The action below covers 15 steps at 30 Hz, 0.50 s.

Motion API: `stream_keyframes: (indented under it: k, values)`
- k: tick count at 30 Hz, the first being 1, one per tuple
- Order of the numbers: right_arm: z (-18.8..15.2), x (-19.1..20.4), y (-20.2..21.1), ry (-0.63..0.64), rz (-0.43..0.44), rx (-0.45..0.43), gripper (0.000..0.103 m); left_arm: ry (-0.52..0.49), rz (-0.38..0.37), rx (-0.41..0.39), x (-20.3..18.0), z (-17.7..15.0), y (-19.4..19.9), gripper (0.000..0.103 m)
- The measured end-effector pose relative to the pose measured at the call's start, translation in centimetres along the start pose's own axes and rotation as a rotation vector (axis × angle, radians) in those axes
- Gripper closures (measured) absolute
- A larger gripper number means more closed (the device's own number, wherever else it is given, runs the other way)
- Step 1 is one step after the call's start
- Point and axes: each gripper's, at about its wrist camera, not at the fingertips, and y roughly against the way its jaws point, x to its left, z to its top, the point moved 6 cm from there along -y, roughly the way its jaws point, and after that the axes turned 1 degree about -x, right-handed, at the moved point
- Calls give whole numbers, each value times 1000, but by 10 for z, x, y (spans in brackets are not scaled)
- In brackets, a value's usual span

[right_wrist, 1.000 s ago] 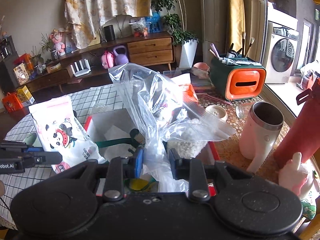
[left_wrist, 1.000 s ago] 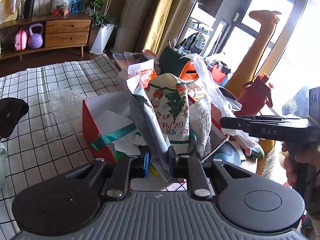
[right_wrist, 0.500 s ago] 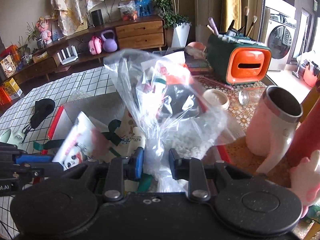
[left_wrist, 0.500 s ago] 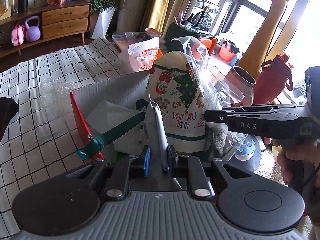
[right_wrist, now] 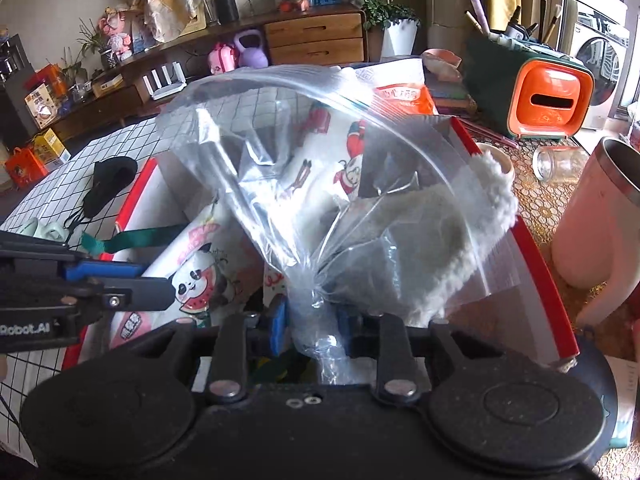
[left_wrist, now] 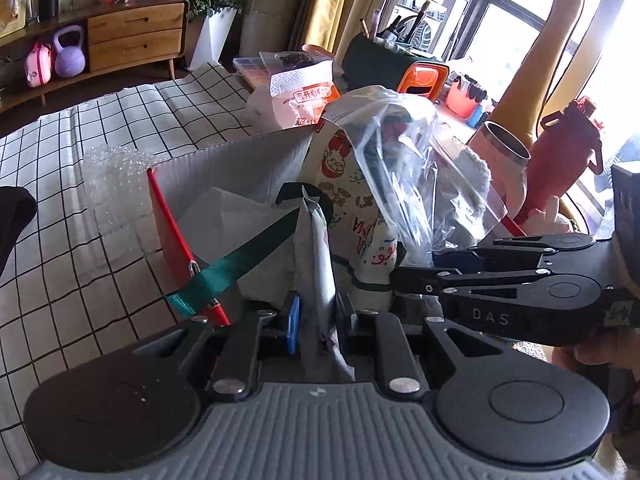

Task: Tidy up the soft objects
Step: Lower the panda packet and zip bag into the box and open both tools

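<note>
So the left gripper (left_wrist: 316, 322) is clamped on a silvery pouch (left_wrist: 318, 256) with a panda print, and the right gripper (right_wrist: 310, 322) pinches the gathered bottom of a clear zip bag (right_wrist: 320, 184). Both are down in the red-edged storage box (left_wrist: 168, 216), next to a Christmas-print cloth (left_wrist: 352, 184). Looks like the drop-off step: next is probably letting go and backing out.

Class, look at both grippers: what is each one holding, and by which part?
The left gripper pinches the panda snack packet by its flat sealed edge. The right gripper grips the clear plastic bag by its bunched bottom corner.
</note>
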Motion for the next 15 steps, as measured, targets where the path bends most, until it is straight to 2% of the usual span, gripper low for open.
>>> stream_keyframes:
  k: [4, 6, 10, 15]
  values:
    - [-3, 4, 8, 14, 11, 6, 70, 12, 10, 5, 4, -5, 4, 85]
    - [-6, 7, 12, 25, 14, 9, 60, 22, 7, 11, 4, -8, 5, 84]
    - [-11, 9, 22, 33, 17, 4, 53, 27, 6, 10, 3, -11, 10, 82]
    - [-14, 10, 33, 29, 21, -6, 49, 17, -3, -14, 0, -12, 21, 72]
